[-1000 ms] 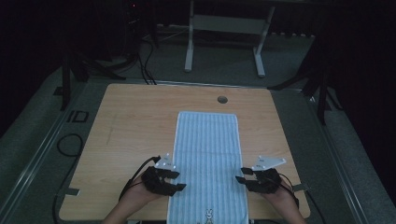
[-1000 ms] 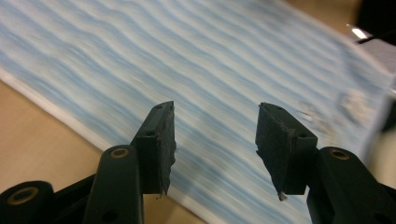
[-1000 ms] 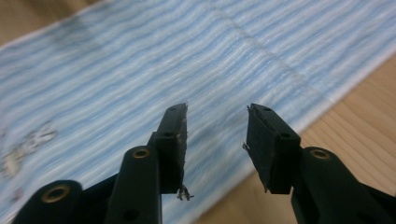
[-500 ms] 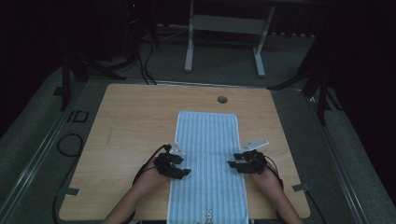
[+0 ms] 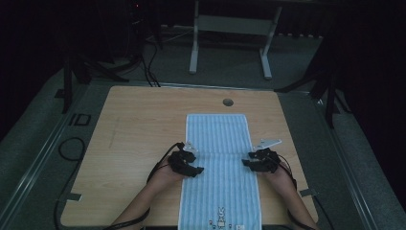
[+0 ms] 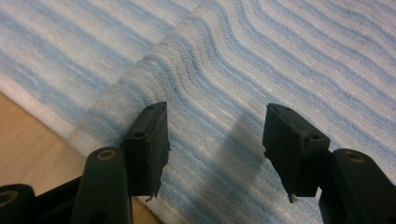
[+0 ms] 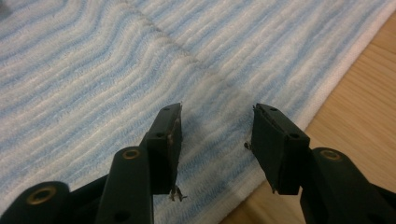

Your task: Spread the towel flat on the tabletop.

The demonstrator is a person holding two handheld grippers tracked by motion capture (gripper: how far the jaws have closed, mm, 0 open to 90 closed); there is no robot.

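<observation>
Both the left tongs (image 5: pixel 195 169) and right tongs (image 5: pixel 247 164), jaws just widening and holding nothing, hover at the long edges of the blue-striped terry towel (image 5: pixel 221 163) on the wooden desk (image 5: pixel 139 134). Probably the step is a fold grasp; next, each must pinch its edge at the crease.

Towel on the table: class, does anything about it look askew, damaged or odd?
Nothing stands out. The striped towel lies flat and square to the table, its near end hanging over the front edge. Both grippers' jaws stand open over it.

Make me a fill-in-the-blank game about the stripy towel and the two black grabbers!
1. The towel has blue and ____ stripes.
2. The towel lies on a ____ table.
3. The left gripper has its jaws ____ above the towel.
4. The right gripper is near the towel's ____ edge in the high view.

Missing words: white; wooden; open; right
</observation>
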